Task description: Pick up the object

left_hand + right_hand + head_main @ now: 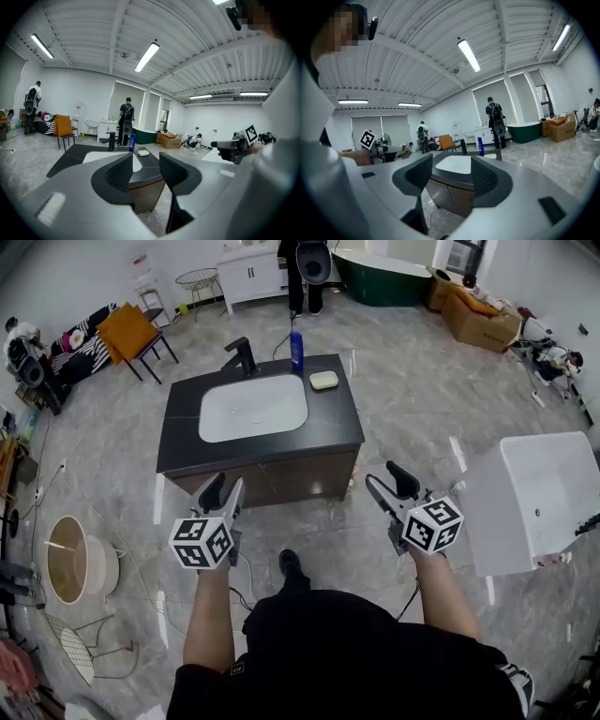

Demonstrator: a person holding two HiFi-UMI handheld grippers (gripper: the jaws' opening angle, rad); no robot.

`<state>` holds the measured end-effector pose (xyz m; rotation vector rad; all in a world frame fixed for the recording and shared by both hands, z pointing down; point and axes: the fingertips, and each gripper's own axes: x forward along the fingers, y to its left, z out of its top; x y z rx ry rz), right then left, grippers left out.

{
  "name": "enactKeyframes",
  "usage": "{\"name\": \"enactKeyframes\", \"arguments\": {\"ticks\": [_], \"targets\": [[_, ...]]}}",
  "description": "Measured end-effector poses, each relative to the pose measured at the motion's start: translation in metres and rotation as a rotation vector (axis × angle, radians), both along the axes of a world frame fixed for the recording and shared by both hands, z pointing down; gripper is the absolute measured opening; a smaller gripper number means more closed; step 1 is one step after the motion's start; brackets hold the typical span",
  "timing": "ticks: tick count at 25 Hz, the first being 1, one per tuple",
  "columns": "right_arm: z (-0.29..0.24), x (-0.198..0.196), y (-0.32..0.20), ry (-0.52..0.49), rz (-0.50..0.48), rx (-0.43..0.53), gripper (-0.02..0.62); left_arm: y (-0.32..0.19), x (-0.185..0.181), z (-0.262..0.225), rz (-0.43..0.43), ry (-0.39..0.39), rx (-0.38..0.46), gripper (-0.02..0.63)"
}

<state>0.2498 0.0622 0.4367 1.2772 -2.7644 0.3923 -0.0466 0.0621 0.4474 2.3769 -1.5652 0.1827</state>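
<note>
We stand on a grey marble floor (412, 390) in a bright showroom, facing a vanity with a dark worktop (333, 418).

Our left claw (227, 486) is spread with nothing between its jaws; in the left gripper view the gap of the left claw (146, 161) frames only the near edge of the worktop. Our right claw (386, 476) is spread just as wide and is also empty, and in the right gripper view the right claw (451, 168) looks over the same cabinet. Both hover short of the worktop's near edge, touching nothing.

Set into the worktop is a white basin (253, 407). At the worktop's far edge stand a black faucet (244, 354), a blue bottle (296, 351) and, just beside it, a pale soap bar (323, 380). We cannot tell which of these is the object to pick up; all lie well apart from both claws.

Right of the worktop stands a white tub (539, 498); beyond its far left corner is an orange chair (131, 331).
</note>
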Motion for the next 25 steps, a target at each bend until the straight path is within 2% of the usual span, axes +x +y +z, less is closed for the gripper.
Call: {"name": "enactKeyframes", "arguments": {"ticks": [6, 12, 17, 25], "targets": [[0.009, -0.035, -0.059, 0.018, 0.001, -0.039, 0.224, -0.059, -0.027, 0.011, 0.016, 0.023, -0.024, 0.163], [-0.001, -0.065, -0.126, 0.037, 0.021, -0.027, 0.224, -0.114, -0.057, 0.014, 0.041, 0.007, -0.018, 0.163], [-0.003, -0.094, -0.174, 0.034, 0.032, -0.039, 0.224, -0.15, -0.09, 0.01, 0.049, 0.052, -0.022, 0.163], [0.008, -0.144, -0.21, 0.026, 0.007, -0.078, 0.224, -0.186, -0.121, 0.006, 0.073, 0.028, -0.028, 0.163]]}}
